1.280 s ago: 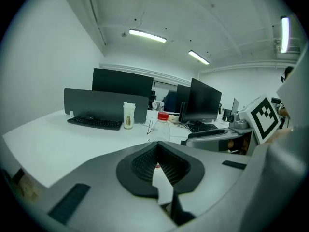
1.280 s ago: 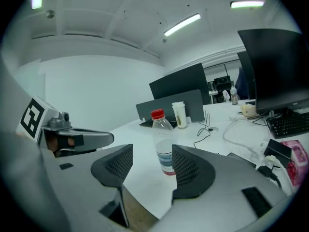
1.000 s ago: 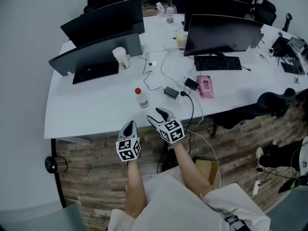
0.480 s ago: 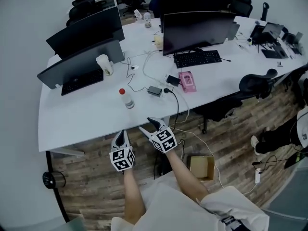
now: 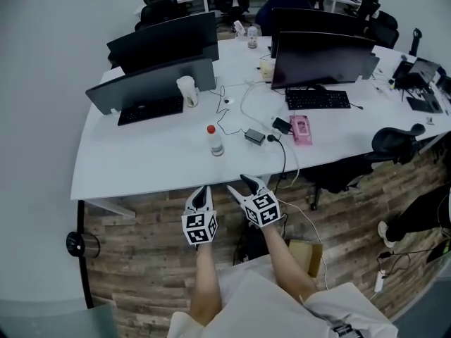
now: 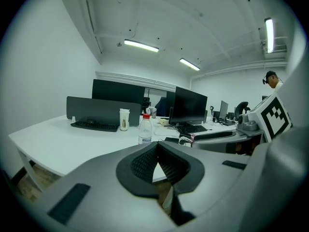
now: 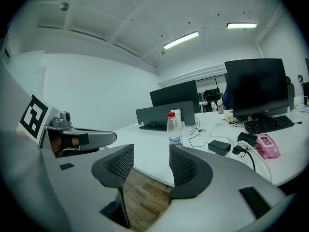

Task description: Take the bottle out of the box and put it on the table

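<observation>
Only in the head view: cardboard box [image 5: 310,251] on the wood floor, at 4 o'clock from the right gripper [image 5: 248,182]. Only in the gripper views: left gripper [image 6: 157,149] jaws clenched on nothing, right jaws released, empty. At 12 o'clock from both, upright on the white desk [image 5: 141,153]: clear bottle [image 5: 215,141], red cap, white label.

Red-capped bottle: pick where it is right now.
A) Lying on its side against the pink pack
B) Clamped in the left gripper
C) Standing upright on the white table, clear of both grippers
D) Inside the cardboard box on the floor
C: the bottle stands upright on the white table, while the left gripper and right gripper sit off the table's near edge, neither holding anything.
</observation>
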Motion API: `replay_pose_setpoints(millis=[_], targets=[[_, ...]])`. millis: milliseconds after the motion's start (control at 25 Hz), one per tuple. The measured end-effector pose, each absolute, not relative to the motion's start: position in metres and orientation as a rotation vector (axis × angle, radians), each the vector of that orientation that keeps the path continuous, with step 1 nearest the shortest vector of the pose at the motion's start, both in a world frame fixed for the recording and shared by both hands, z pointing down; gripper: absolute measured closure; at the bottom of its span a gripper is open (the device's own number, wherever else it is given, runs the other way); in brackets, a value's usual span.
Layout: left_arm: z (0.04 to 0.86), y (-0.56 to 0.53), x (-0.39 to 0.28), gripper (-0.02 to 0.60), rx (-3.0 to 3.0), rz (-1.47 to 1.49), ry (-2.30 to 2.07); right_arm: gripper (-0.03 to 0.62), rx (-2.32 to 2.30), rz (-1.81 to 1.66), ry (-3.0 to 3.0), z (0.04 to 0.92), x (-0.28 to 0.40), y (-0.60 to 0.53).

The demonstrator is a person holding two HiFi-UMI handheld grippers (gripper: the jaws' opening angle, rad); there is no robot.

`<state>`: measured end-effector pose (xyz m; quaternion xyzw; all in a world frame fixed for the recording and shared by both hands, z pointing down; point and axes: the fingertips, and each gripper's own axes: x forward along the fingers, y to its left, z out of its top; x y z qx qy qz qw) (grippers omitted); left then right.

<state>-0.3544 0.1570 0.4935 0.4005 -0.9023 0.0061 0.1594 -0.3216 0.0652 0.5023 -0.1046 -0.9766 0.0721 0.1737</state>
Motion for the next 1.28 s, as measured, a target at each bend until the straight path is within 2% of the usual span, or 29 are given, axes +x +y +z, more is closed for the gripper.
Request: replay_pose_setpoints(millis=[200,320,760,960,1280], targets=[[0.491,0.156,-0.352,0.568,1.168,-0.019,-2.568,0.347,-0.290,0.198,-2.778,0.500,-0.323,0.065],[0.497,0.155,-0.347,0.568,1.178,-0.052,-2.545,0.405,-0.282,0.197,-2.785,0.501,-0.319,0.065],[0.492,0.152,-0.334,0.567,1.224,-0.040,-2.539,0.438,-0.219,0.192,-2.819,0.488,-0.310,0.062],[0.490,0.152,-0.335,0.568,1.228,-0.090,-2.546,0.533,-0.185,0.203,-2.840,0.488,-0.309,0.060],[0.491,0.155,-0.336,0.568,1.200,-0.082,-2.559,0.554,-0.180,0.225,-2.800,0.495,-0.309,0.062]])
